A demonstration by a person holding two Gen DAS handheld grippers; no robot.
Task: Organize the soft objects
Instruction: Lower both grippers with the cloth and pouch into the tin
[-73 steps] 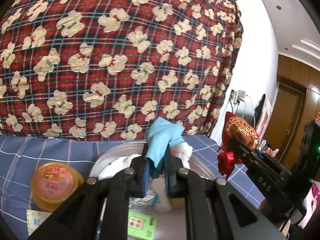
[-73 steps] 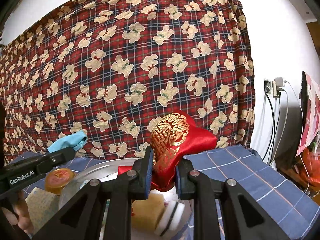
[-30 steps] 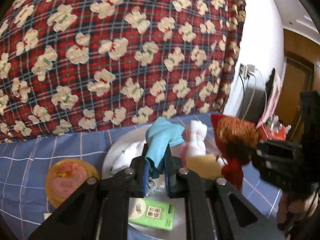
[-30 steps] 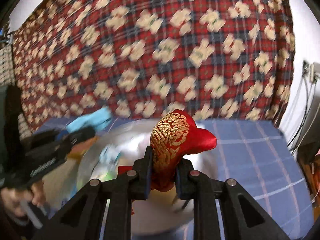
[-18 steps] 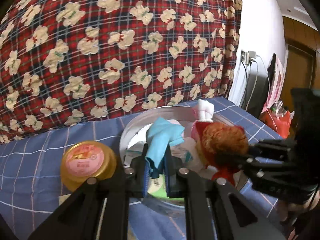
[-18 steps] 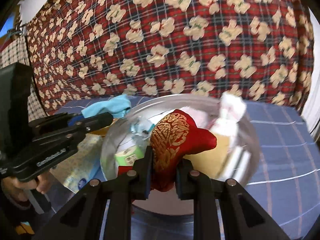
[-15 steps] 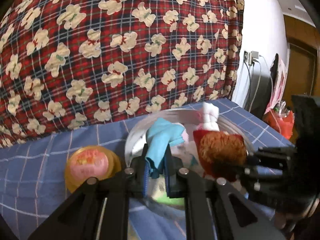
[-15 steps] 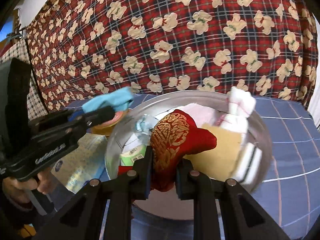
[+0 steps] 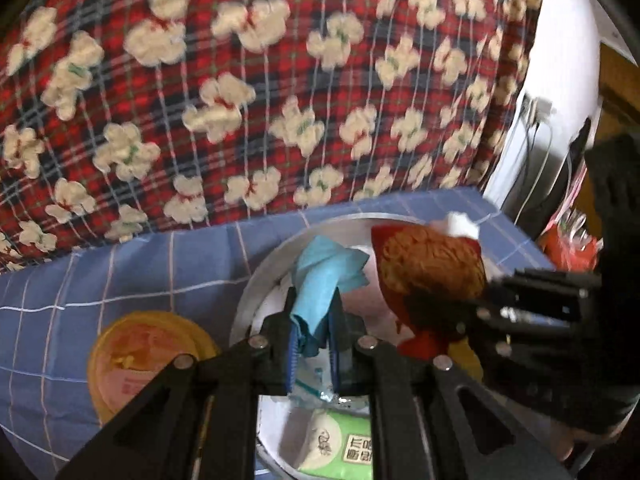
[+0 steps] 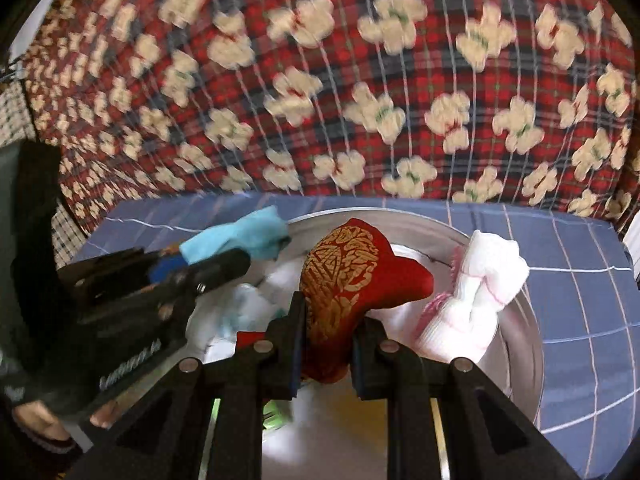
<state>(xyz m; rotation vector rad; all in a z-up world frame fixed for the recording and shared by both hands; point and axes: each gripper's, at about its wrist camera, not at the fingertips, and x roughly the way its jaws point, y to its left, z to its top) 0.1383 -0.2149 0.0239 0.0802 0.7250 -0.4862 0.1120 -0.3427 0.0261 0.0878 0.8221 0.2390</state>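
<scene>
Right wrist: right gripper (image 10: 326, 344) clamped on red pouch (image 10: 352, 276).

A round yellow lidded tub (image 9: 144, 356) sits on the blue checked bedsheet (image 9: 120, 272), below the red plaid teddy-bear blanket (image 9: 240, 80).

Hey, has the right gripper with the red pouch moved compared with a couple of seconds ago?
Yes. The right gripper, shut on the red pouch, has swung left to sit over the metal basin, nearer the white cloth bundle.

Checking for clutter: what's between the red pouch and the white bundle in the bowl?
Nothing separate: in the right wrist view, only white cloth lining the bowl shows between red pouch and white bundle.
</scene>
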